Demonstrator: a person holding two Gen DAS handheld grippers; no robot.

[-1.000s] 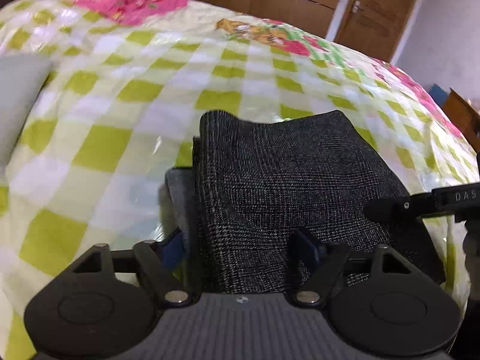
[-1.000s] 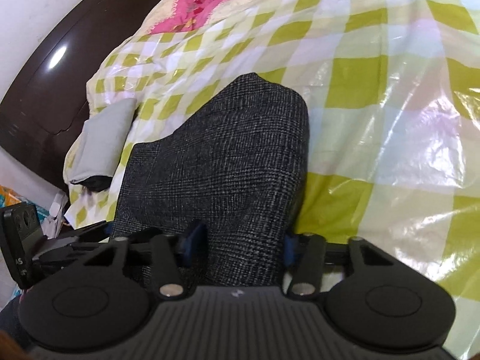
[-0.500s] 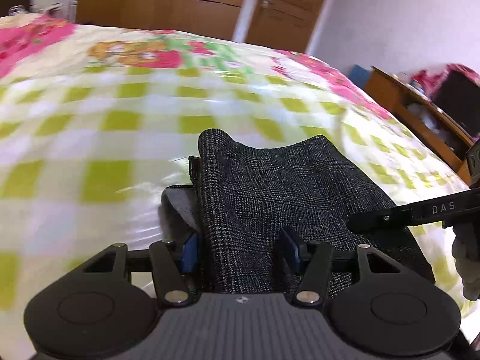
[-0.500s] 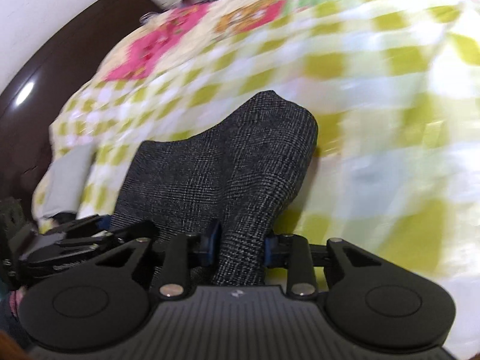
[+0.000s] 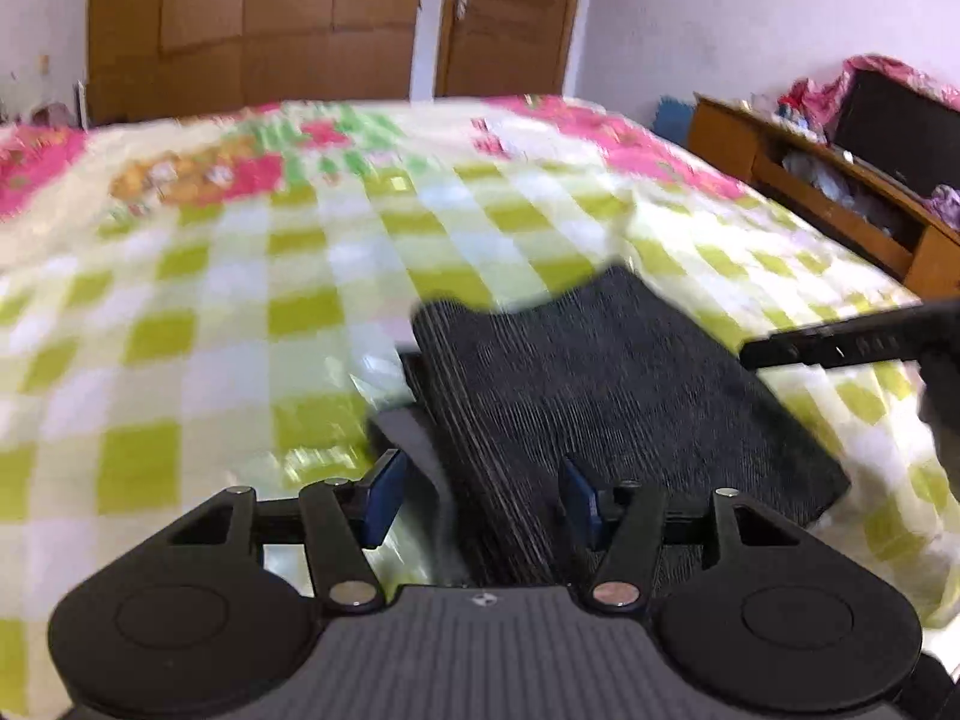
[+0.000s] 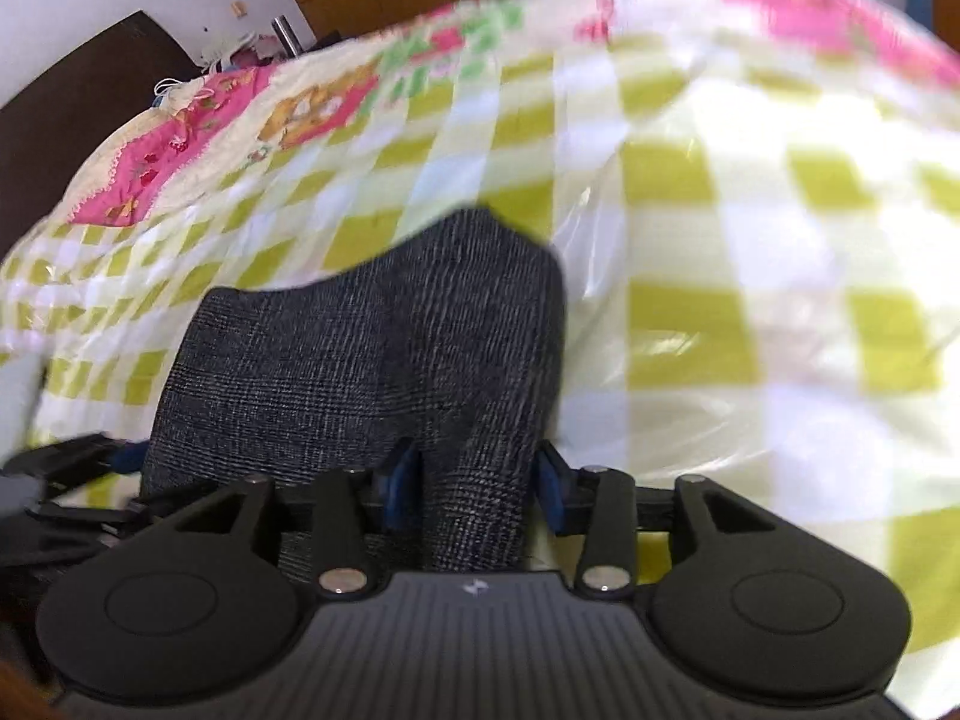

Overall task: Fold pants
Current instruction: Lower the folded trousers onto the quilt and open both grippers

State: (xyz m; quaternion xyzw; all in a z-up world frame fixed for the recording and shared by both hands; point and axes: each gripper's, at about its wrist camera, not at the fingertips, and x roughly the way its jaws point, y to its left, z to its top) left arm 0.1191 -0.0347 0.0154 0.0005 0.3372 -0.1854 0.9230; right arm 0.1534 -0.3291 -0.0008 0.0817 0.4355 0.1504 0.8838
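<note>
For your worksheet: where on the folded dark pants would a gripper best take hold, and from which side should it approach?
Grip the pants at a near corner of the layered edge, coming in low from the near side, as the left gripper and right gripper do; the stacked fabric fits between the fingers there.

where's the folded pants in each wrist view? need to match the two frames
Left wrist: the pants fill centre to lower right, running back from between the left gripper fingers; the right gripper shows as a dark bar at the right edge.
Right wrist: the pants sit centre-left, one folded edge between the right gripper fingers.
Shared landmark: the green-and-white checked bedspread under them.
</note>
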